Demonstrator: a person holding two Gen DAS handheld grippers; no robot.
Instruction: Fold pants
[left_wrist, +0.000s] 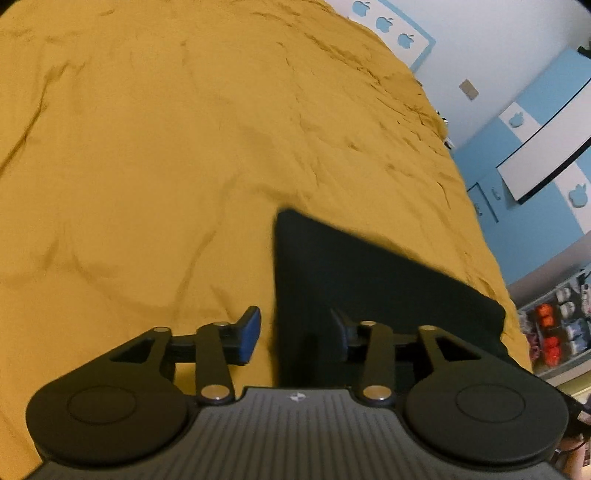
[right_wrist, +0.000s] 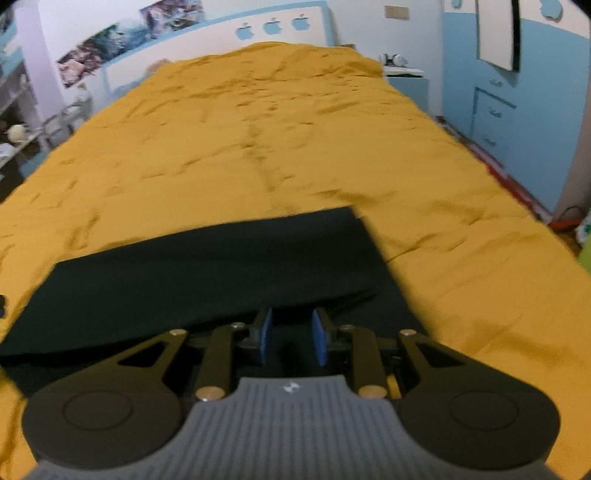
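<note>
Pants (right_wrist: 207, 273): dark, lay flat on the yellow bed cover (right_wrist: 258, 140) — near edge, a fold running across
Left tongs (left_wrist: 295, 332): spread wide, straddled the pants' left edge — one pad over cover, one over cloth
Right tongs (right_wrist: 293, 336): parted with a narrow gap, low over the pants, nothing pinched

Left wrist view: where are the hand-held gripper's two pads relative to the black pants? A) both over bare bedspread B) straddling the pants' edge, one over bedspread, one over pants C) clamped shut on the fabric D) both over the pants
B. The left hand-held gripper is open, one of its fingers over the yellow bedspread, the other over the black pants, whose straight edge runs between them.
</note>
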